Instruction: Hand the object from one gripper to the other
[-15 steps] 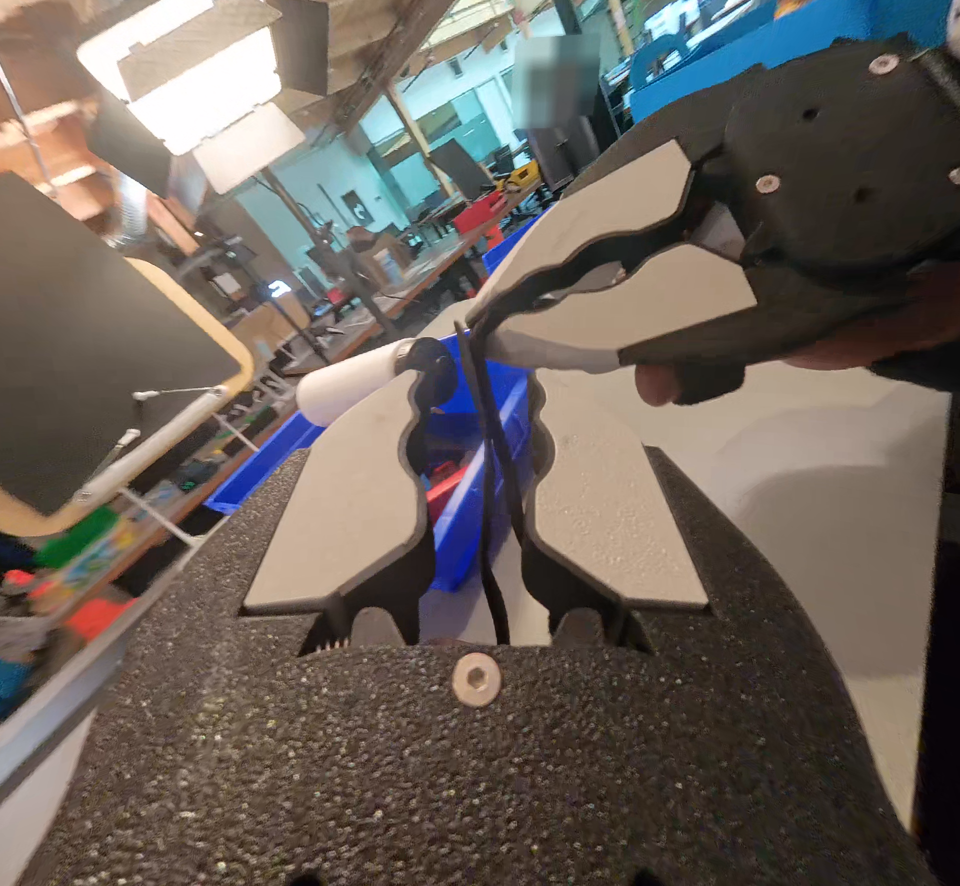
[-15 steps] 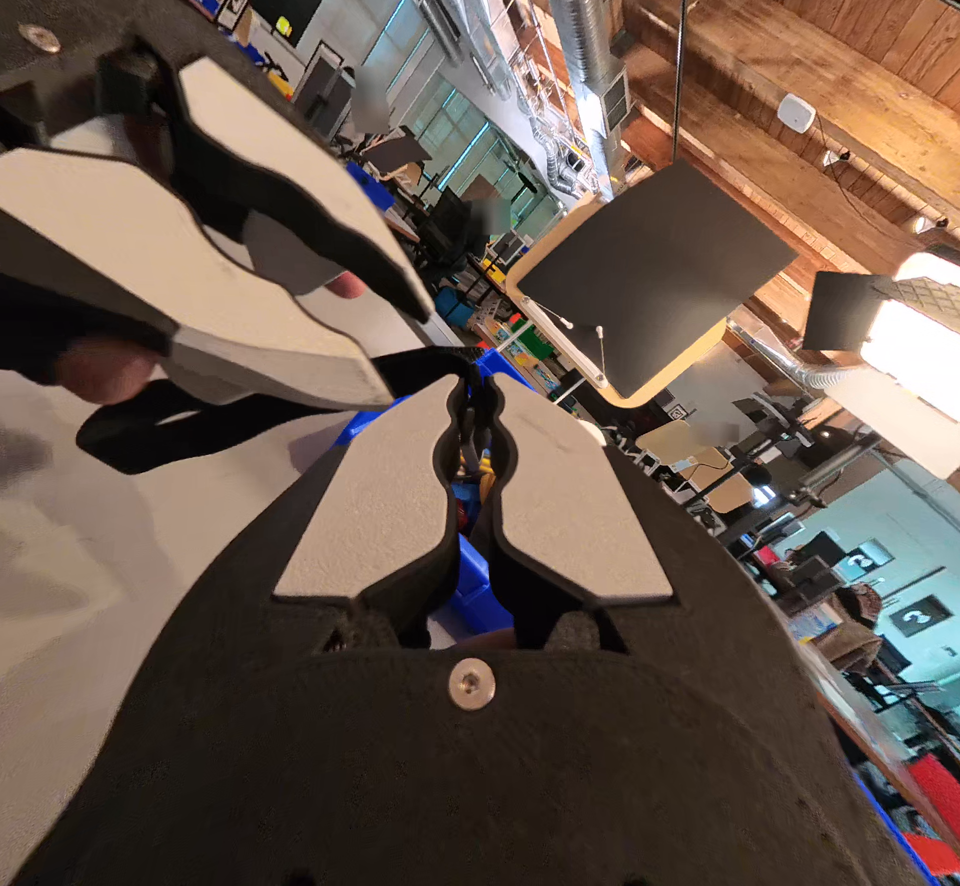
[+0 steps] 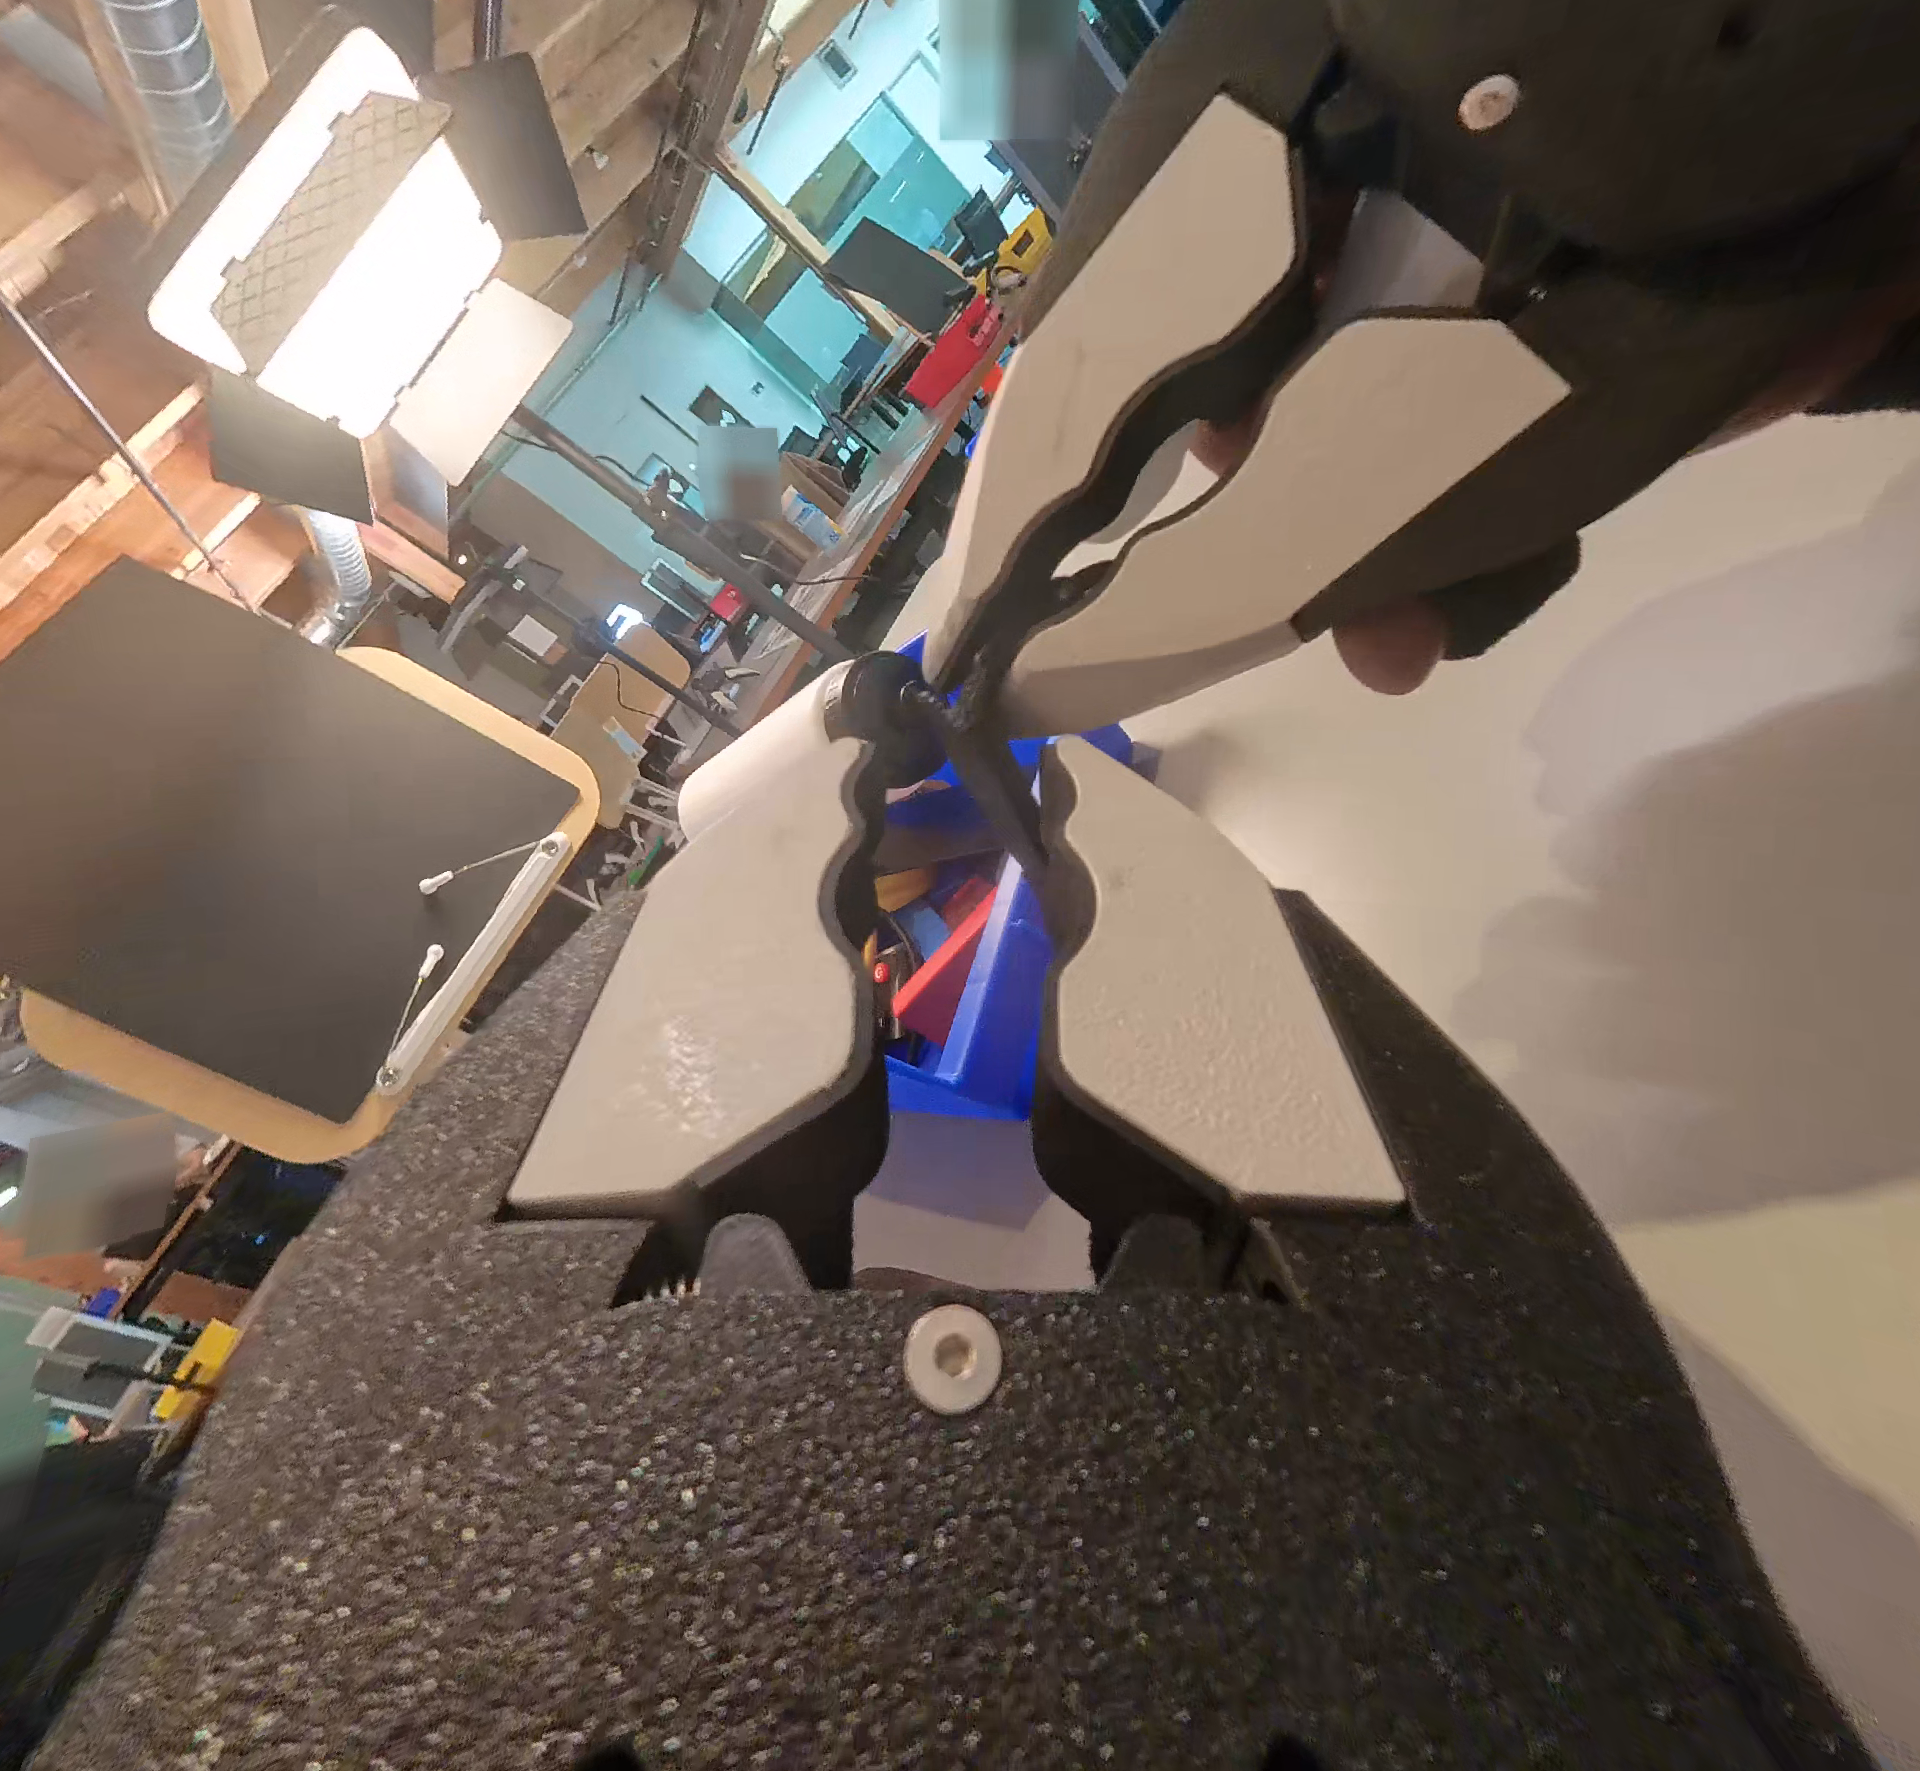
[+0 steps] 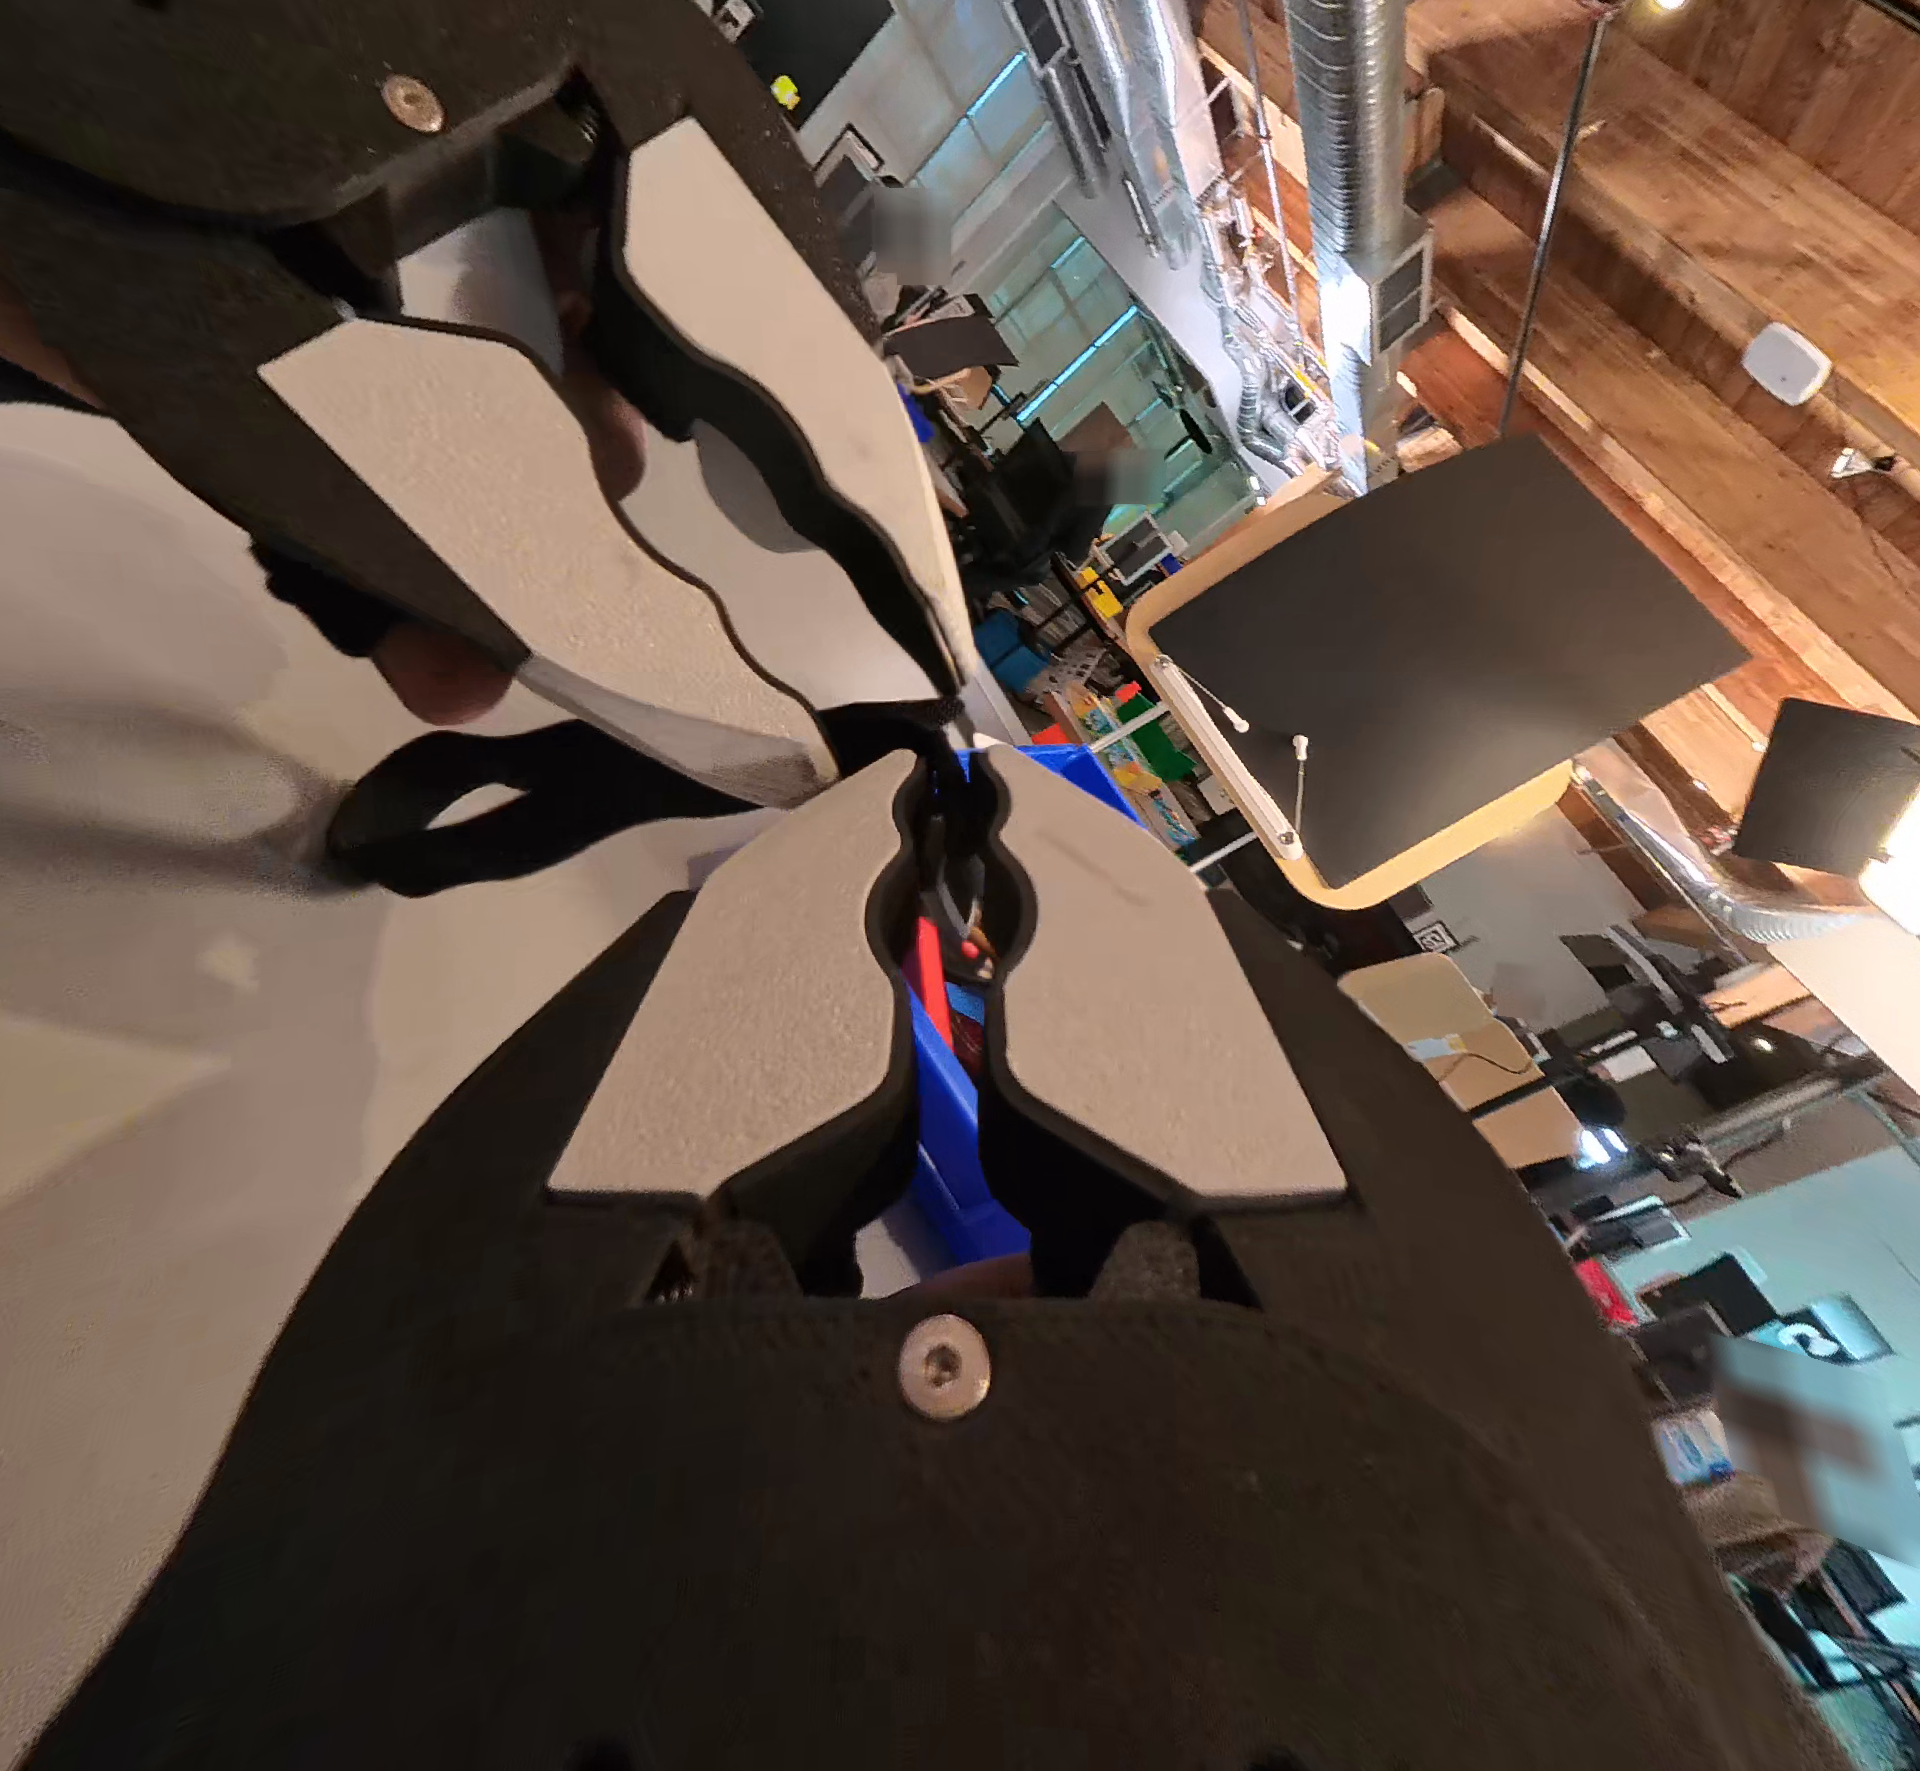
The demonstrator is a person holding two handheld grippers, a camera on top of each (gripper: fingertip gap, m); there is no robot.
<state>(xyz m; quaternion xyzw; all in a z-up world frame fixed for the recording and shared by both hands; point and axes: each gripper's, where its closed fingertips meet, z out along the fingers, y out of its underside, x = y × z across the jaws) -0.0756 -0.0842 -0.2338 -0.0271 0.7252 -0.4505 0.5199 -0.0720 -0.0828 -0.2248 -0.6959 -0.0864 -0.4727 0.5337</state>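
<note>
The object is a white cylinder (image 3: 758, 765) with a black cap (image 3: 878, 698) and a black strap (image 3: 1003, 807). In the left wrist view my right gripper (image 3: 966, 682) reaches in from the upper right and is shut on the strap's base next to the cap. My left gripper (image 3: 956, 765) is open; the strap runs slantwise between its fingers and the cylinder lies behind its left fingertip. In the right wrist view my right gripper (image 4: 951, 765) pinches the black cord, my left gripper (image 4: 883, 734) sits just above left, and the strap's loop (image 4: 468, 817) hangs under it.
A blue bin (image 3: 977, 1046) with coloured parts stands on the white table (image 3: 1558, 890) under both grippers; it also shows in the right wrist view (image 4: 945, 1098). A black panel (image 3: 260, 838) and a bright studio light (image 3: 332, 215) stand to the left. Only a small space, under 4 cm, lies between the two pairs of fingers.
Both grippers have tilted and drawn closer tip to tip. The strap, which ran straight down between my left fingers, now slants toward the right finger. Both jaws are as before.
</note>
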